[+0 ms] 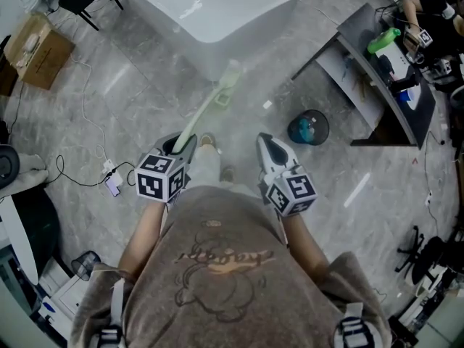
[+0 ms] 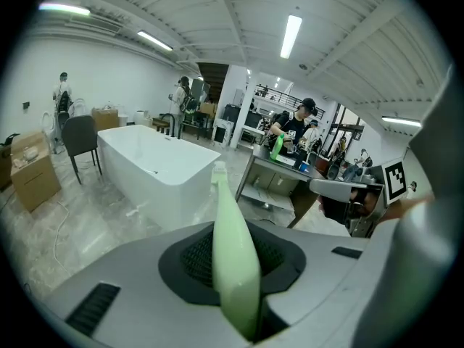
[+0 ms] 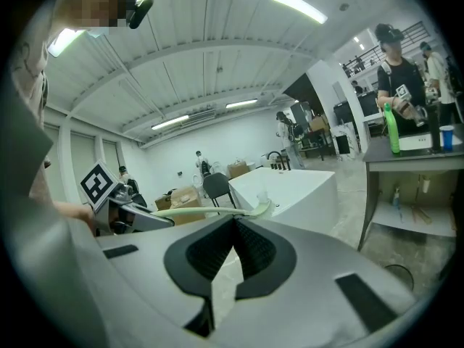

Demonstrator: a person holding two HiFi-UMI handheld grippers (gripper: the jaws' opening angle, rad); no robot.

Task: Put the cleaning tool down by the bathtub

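Head view showed your left gripper, fingers clamped on the cleaning tool, aimed at the bathtub. Your right gripper had its fingers together, empty. You'd probably have done best lowering it flat before releasing.

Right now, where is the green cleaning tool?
The cleaning tool is held in the left claw, left of centre in the head view, its brush end reaching toward the near corner of the white bathtub.
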